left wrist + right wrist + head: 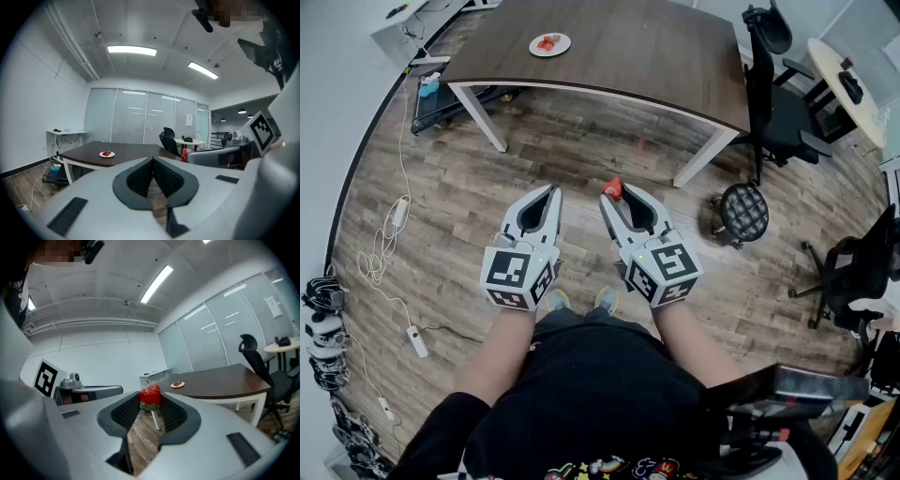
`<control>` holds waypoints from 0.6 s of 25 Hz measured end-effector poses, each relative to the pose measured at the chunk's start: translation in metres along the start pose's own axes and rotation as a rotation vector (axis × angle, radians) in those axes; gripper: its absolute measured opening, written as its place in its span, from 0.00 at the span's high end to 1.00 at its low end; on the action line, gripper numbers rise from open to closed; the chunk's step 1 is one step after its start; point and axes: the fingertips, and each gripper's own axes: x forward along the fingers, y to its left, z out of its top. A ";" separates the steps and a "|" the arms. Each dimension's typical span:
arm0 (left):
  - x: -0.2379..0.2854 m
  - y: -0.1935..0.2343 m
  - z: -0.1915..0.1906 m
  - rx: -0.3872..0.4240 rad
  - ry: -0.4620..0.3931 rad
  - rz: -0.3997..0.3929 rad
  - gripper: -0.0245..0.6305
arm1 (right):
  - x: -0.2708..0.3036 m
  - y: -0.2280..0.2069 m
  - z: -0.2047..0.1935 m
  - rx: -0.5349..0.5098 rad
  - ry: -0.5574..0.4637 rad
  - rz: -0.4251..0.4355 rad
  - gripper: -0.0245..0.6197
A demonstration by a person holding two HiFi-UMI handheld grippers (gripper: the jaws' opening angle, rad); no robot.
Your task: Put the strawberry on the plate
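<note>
Evidently, the fingers [126,412] of the right gripper [151,403] were closed on the strawberry [150,393]. It was pinched at the very tips and held in the air over the wooden floor [487,197], well apart from the bench [628,56]. The fingers of the left gripper [551,195] were pressed together on nothing. For the carry, the grip would best be kept light but steady, so that the soft fruit was neither crushed nor dropped, and release delayed until the tips stood just above the plate [534,47]. That white plate lay on the bench's left part, and red pieces [547,42], possibly more fruit, were already on it.
</note>
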 end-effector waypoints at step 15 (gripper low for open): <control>0.018 -0.036 0.002 0.020 -0.017 -0.021 0.96 | -0.028 -0.024 0.006 0.008 -0.029 0.022 0.75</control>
